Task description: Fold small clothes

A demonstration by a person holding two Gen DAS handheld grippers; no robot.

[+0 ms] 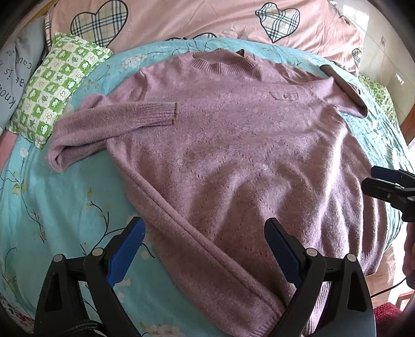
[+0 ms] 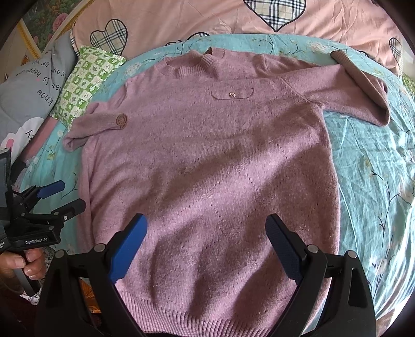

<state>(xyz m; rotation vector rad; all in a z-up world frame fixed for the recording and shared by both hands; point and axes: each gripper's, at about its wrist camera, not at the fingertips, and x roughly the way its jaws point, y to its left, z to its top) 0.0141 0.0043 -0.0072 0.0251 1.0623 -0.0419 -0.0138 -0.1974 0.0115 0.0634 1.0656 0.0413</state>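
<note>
A mauve knitted sweater lies spread face up on the bed, neck away from me. Its left sleeve is folded in over the body; its right sleeve bends back towards the collar. My left gripper hovers open above the sweater's left side seam near the hem, nothing between its blue pads. Over the lower middle of the sweater my right gripper is held open and empty. Each gripper shows at the edge of the other's view, the left gripper and the right gripper.
A turquoise floral sheet covers the bed. A pink quilt with checked hearts lies at the far side. A green checked pillow and a grey cushion sit at the far left. A hand holds the left gripper's handle.
</note>
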